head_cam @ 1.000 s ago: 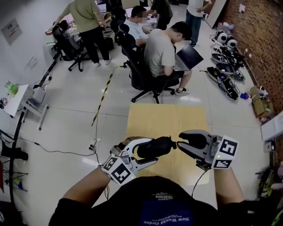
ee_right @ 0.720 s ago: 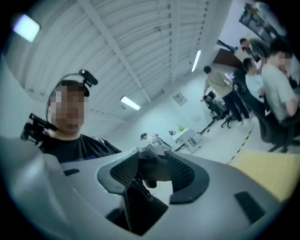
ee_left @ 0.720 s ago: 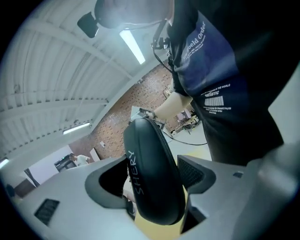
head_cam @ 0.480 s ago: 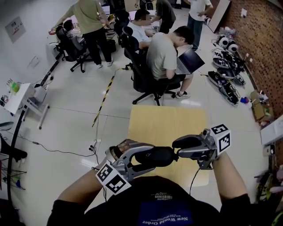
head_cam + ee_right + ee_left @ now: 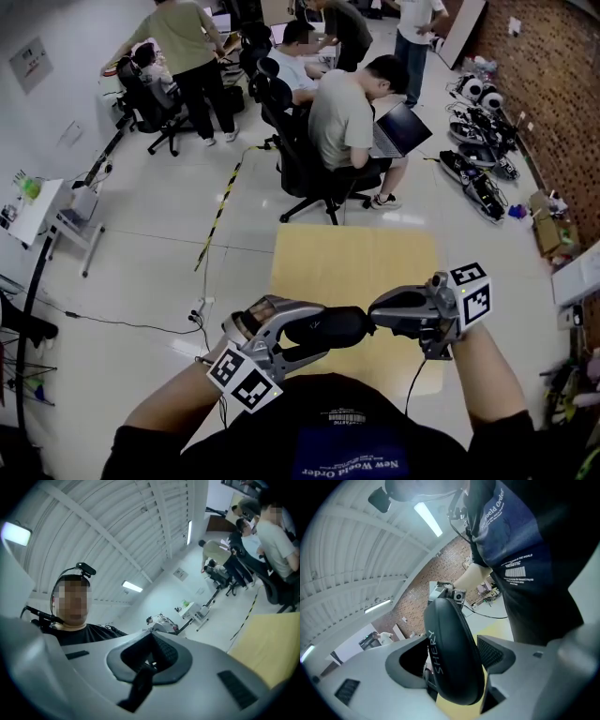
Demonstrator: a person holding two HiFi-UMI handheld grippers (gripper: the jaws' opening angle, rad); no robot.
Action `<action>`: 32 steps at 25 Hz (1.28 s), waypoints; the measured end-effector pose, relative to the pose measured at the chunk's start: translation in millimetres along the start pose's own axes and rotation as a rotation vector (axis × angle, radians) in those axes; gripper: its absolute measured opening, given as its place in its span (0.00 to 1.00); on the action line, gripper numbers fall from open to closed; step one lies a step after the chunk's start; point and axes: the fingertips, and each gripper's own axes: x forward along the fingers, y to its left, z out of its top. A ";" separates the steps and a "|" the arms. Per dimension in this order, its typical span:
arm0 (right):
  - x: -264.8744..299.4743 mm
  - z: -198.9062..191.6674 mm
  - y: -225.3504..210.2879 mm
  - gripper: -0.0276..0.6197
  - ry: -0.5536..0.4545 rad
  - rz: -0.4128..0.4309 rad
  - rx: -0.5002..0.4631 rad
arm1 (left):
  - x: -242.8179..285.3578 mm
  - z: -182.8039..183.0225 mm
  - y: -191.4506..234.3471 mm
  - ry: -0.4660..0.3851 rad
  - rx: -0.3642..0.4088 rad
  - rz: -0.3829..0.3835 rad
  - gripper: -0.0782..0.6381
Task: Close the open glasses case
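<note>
left claw is clamped on the glasses case, pads across the short width near mid-length, far end sticking out past the tips toward the right claw

right claw: jaws have just been closing and are now pressed together, nothing I can make out between them. There's a thin dark strip at the pads in the right gripper view, can't say what it is. Its tips sit at the free end of the case, touching or just off it, can't tell which

case is up in the air between the two claws, above the near edge of the yellow table, not resting on it

handling guess: hard moulded shell, light, smooth and a bit slippery, so it can twist in a two-pad grip. The seam runs round the edge. Hold it on the broad faces like the left claw does and push on the lid away from the hinge

from the left gripper view the halves look already together, or nearly so
</note>
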 end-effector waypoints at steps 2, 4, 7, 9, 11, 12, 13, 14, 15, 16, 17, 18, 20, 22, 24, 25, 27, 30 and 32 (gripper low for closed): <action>-1.4 1.7 -4.0 0.03 0.001 -0.043 -0.034 | 2.6 -4.8 1.2 0.022 -0.033 -0.007 0.57; -1.6 3.1 -6.7 0.02 0.005 -0.082 -0.070 | 6.5 -9.2 0.9 0.044 -0.097 -0.028 0.57; -1.1 5.9 -9.2 0.02 0.020 -0.163 -0.161 | 13.4 -15.3 -1.0 0.065 -0.259 -0.070 0.55; 3.1 6.9 -9.9 0.02 0.048 -0.226 -0.241 | 17.1 -19.8 -3.7 0.074 -0.377 -0.104 0.53; 10.6 6.4 -9.5 0.02 0.096 -0.289 -0.326 | 20.3 -25.2 -7.4 0.089 -0.480 -0.141 0.51; 14.0 6.1 -9.2 0.02 0.125 -0.321 -0.368 | 22.6 -27.7 -8.8 0.101 -0.519 -0.157 0.51; 16.6 6.2 -8.6 0.02 0.150 -0.347 -0.404 | 25.2 -29.4 -9.7 0.111 -0.549 -0.171 0.50; 18.5 6.9 -7.4 0.02 0.164 -0.359 -0.427 | 27.7 -29.3 -10.2 0.113 -0.573 -0.183 0.50; 19.3 8.4 -5.4 0.02 0.160 -0.352 -0.430 | 29.3 -26.0 -10.4 0.097 -0.592 -0.197 0.50; 18.8 11.1 -2.5 0.02 0.137 -0.325 -0.413 | 29.2 -19.0 -10.1 0.053 -0.609 -0.212 0.50; 16.6 15.0 1.2 0.02 0.098 -0.284 -0.382 | 27.2 -8.9 -9.0 -0.015 -0.627 -0.230 0.50; 13.2 19.4 5.5 0.02 0.053 -0.233 -0.349 | 23.5 2.8 -7.3 -0.097 -0.647 -0.250 0.50; 4.8 25.7 17.8 0.02 -0.028 -0.106 -0.309 | 12.1 26.5 -2.7 -0.265 -0.695 -0.303 0.51; -1.7 27.9 35.1 0.02 -0.080 0.043 -0.302 | -3.2 46.4 2.5 -0.420 -0.768 -0.382 0.52; -4.8 27.8 52.3 0.02 -0.098 0.171 -0.318 | -20.0 57.0 6.4 -0.544 -0.846 -0.494 0.52; -5.7 27.2 59.2 0.02 -0.096 0.221 -0.335 | -28.2 60.5 8.2 -0.597 -0.879 -0.556 0.52; -6.1 26.0 69.9 0.02 -0.079 0.297 -0.371 | -42.9 66.9 11.9 -0.690 -0.929 -0.668 0.53; -3.5 27.4 80.5 0.02 -0.044 0.359 -0.397 | -57.5 69.9 18.0 -0.782 -0.973 -0.777 0.54; -4.1 30.5 84.8 0.02 -0.046 0.393 -0.409 | -62.9 66.6 20.8 -0.804 -0.990 -0.815 0.54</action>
